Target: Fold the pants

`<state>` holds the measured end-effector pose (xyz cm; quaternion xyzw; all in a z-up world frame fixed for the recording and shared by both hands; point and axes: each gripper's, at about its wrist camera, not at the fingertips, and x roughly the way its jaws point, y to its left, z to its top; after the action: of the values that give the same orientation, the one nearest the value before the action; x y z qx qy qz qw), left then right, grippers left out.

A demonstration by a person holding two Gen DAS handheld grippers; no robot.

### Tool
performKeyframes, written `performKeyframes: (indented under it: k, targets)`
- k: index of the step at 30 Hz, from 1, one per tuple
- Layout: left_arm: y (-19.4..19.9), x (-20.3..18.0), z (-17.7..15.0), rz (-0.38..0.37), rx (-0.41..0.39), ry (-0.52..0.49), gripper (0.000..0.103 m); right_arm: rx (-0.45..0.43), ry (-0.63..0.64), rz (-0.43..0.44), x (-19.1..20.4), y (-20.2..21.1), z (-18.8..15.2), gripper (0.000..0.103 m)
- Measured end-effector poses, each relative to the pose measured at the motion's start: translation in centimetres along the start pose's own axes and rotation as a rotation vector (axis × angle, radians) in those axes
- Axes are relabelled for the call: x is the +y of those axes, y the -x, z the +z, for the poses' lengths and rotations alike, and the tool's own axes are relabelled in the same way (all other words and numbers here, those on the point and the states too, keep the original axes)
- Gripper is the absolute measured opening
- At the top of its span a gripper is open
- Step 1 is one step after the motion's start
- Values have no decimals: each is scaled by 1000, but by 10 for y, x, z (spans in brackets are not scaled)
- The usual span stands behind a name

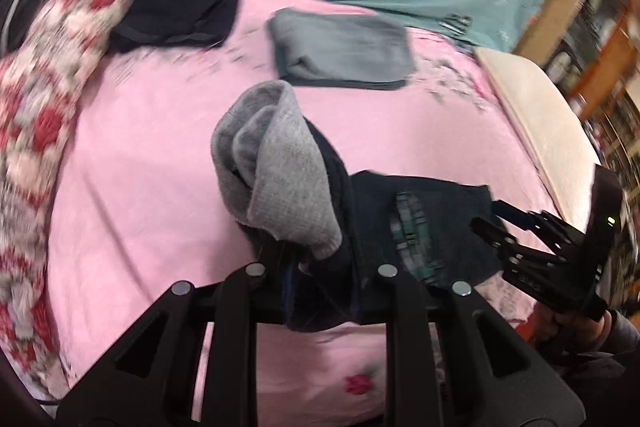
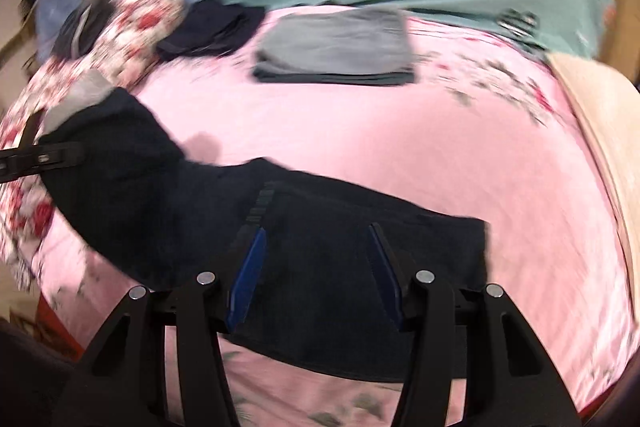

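Evidently the left gripper [image 1: 320, 291] is pinched shut on a bunched end of the dark pants [image 2: 320, 287], raising it so the leg can be carried over, its grey fleece lining [image 1: 280, 163] turned outward. At four o'clock in that view the right gripper [image 2: 316, 279] stands half open, jaws straddling the cloth without pressing. Dark and limp, the pants lie across the pink bedsheet [image 2: 360, 147], at six o'clock from the folded grey garment [image 2: 336, 47].

Both grippers are matte black plastic. The left gripper [image 1: 320, 279] has angular arms with triangular cut-outs and round silver pivot pins. The right gripper [image 2: 316, 275] is built the same, with blue pads [image 2: 248, 275] lining its fingers. A hand [image 1: 576, 327] wears a grey sleeve [image 1: 620, 335].
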<state>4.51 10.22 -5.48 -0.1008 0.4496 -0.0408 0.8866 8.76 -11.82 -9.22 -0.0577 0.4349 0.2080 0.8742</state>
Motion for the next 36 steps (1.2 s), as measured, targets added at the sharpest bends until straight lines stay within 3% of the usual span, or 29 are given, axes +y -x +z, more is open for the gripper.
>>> performKeyframes:
  k: [7,13,15,16,18,19,21,22,23,29,32,36]
  targets:
    - [-40,-124,20,-112,27,-223,19,-51,-168,-101,-79,25,-20,53]
    - [-110,-198,6,-142,119,-301,20,-27,-276,-154,-133,36,-55,53]
    - [-130,-217,-1,-133,154,-324,29,-17,-295,-160,-144,34,-62,53]
    - [-136,-223,-3,-129,187,-331,40,-10,-304,-159,-149,32,-64,53]
    - [-127,-228,-2,-176,192,-337,49,2,-321,-158,-159,29,-68,53]
    - [-111,-229,2,-186,156,-343,69,1,-329,-155,-163,29,-69,53]
    - [-81,-219,9,-146,57,-331,89,-8,-339,-144,-165,33,-68,53]
    - [-61,-206,15,-121,-20,-307,90,-18,-343,-132,-166,35,-66,53]
    - [-52,-195,20,-103,-40,-286,91,-36,-350,-100,-165,39,-62,53]
    - [-40,-105,24,87,-3,-69,92,-75,-285,248,-131,35,-28,53]
    - [-32,-77,16,96,11,41,92,-14,-193,297,-109,6,-16,53]
    - [-27,-75,12,130,9,18,92,79,-126,266,-100,-33,-9,55]
